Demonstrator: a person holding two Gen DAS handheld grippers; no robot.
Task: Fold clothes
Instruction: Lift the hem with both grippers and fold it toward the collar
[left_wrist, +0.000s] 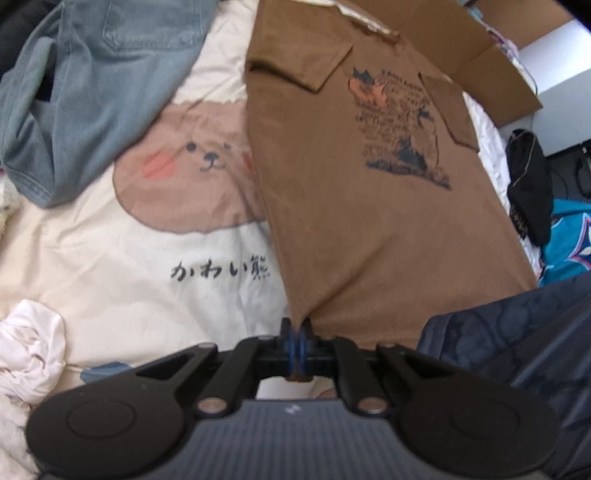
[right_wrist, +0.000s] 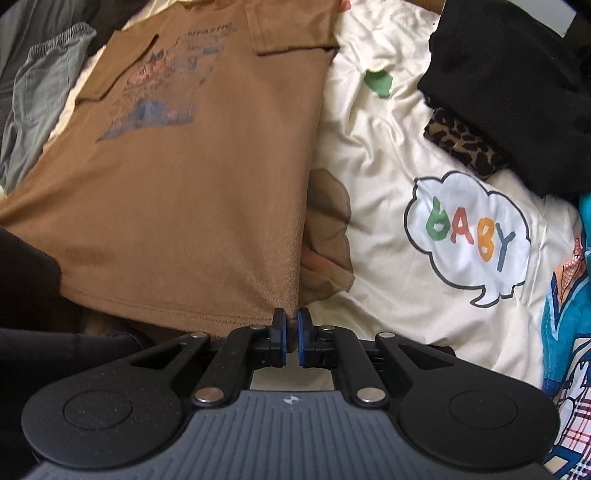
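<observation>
A brown T-shirt (left_wrist: 354, 206) with a dark printed graphic lies on the cream bedspread (left_wrist: 122, 258), both sleeves folded in over its body. My left gripper (left_wrist: 296, 326) is shut on the shirt's bottom left hem corner, which is lifted a little. In the right wrist view the same shirt (right_wrist: 192, 192) fills the left half. My right gripper (right_wrist: 291, 321) is shut on its bottom right hem corner, with a thin slit between the blue pads.
Blue jeans (left_wrist: 92, 85) lie at the back left and a crumpled white cloth (left_wrist: 26, 350) at the near left. A cardboard box (left_wrist: 491, 55) stands behind the shirt. Black clothing (right_wrist: 517, 85) and a leopard-print piece (right_wrist: 461, 144) lie right of it; grey-green trousers (right_wrist: 40, 99) at left.
</observation>
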